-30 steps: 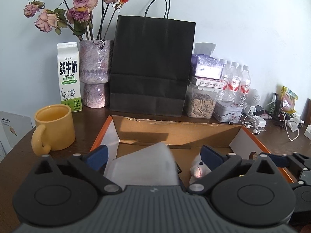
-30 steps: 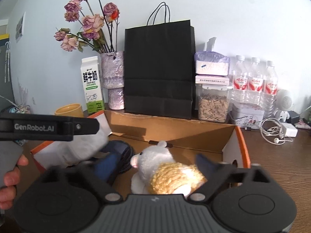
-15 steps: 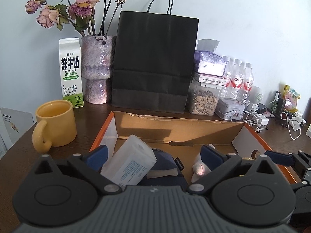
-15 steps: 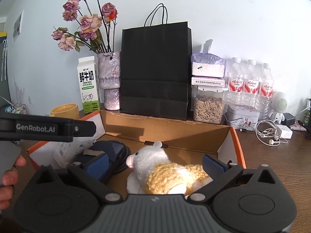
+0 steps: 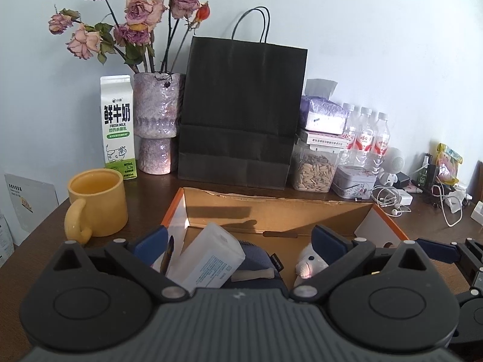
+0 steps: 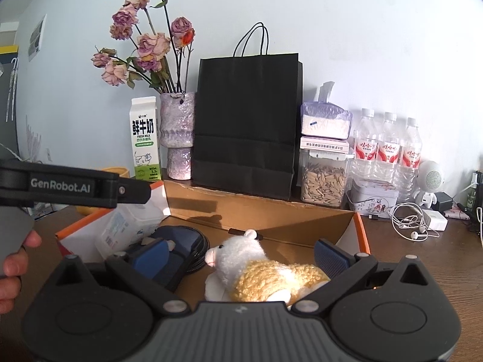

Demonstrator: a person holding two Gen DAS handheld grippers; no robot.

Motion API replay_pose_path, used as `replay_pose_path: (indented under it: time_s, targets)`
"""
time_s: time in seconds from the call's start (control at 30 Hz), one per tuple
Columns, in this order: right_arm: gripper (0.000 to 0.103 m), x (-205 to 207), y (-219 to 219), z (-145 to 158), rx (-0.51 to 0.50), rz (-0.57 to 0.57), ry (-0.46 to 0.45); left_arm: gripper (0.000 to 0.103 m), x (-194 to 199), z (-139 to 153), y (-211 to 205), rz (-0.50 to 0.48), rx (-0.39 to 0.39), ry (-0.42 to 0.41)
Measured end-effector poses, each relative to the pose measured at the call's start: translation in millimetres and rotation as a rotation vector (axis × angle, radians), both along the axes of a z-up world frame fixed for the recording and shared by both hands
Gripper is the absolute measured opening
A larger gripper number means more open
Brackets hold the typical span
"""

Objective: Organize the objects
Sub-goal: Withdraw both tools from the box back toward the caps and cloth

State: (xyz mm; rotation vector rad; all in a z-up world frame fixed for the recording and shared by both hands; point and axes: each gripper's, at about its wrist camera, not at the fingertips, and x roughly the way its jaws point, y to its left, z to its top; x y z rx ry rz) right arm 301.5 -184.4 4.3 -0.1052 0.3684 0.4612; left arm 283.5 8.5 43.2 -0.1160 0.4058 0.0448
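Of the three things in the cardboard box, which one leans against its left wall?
The translucent plastic case leans tilted there; the navy pouch and plush sheep lie on the floor.

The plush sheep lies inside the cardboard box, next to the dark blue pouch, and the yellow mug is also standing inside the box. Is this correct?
Not fully. The yellow mug stands outside the cardboard box, on the table to its left, as the left wrist view shows. The plush sheep does lie inside the box, next to the dark blue pouch.

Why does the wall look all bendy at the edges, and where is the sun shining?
Both wrist views use a fisheye lens, so edges curve and corners go dark. In the left wrist view, sunlight hits the box inner wall beside a dark shadow; in the right wrist view, it lights the toy sheep.
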Motion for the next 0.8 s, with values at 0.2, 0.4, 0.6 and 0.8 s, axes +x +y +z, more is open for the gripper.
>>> replay_pose_path:
  time_s: [0.2,0.4,0.6,0.8]
  targets:
    - [0.103,-24,-5,6,-0.003,-0.005,-0.004,0.103,-25,2,1,0.003,0.005,0.004]
    - [0.103,-53,-15,8,-0.007,-0.012,0.004,0.103,-52,-1,2,0.011,0.025,0.030]
    - [0.103,-79,-26,2,-0.005,-0.021,0.030,0.103,-77,-6,1,0.013,0.038,0.056]
    - [0.103,-102,-32,-3,-0.024,-0.015,0.053,0.103,-99,-14,2,0.010,0.044,0.082]
